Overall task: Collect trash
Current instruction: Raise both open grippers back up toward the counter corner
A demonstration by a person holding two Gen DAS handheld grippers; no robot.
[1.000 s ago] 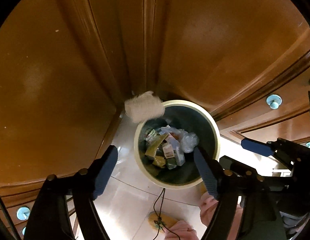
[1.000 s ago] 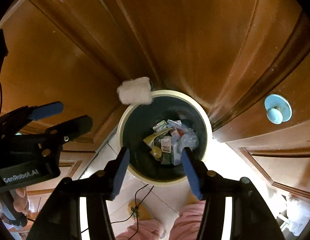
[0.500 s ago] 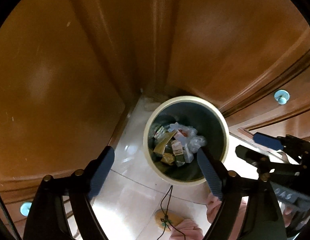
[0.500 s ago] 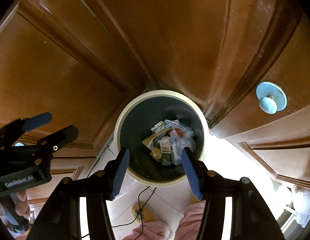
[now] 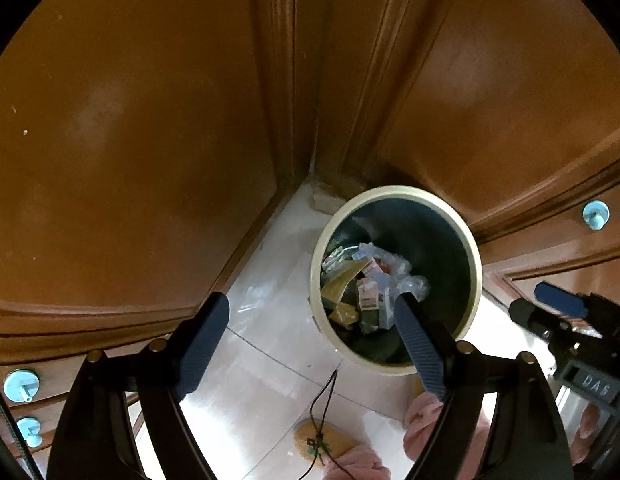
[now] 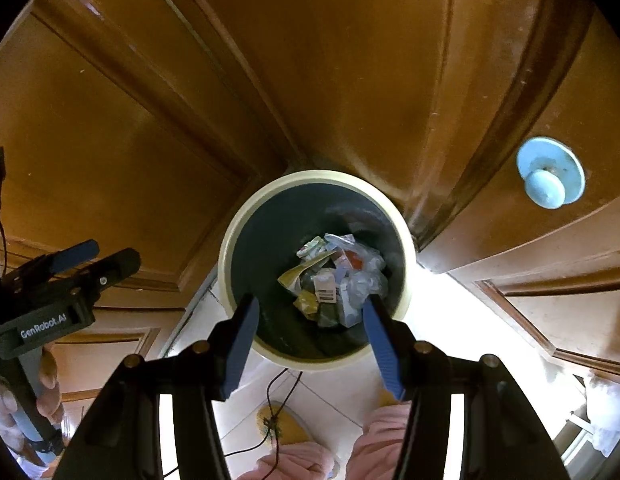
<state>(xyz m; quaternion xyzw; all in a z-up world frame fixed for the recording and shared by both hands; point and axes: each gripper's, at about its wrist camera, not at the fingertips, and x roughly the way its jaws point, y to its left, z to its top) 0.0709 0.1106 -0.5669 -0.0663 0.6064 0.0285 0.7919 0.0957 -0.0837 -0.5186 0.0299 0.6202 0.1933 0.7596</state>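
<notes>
Pale tiled floor (image 5: 265,360) in corner of brown wooden panelling (image 5: 129,140); upright trash bin (image 6: 225,280), opening upward, holding wrappers (image 6: 334,280); left hand-held gripper (image 5: 310,328) and right hand-held gripper (image 6: 310,320) both spread, empty.

Wooden cabinet doors (image 6: 350,80) with blue knobs (image 6: 550,178).

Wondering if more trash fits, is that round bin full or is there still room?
Still room. The bin stands upright, its trash pile sitting well below the cream rim, dark inner wall showing above it.
</notes>
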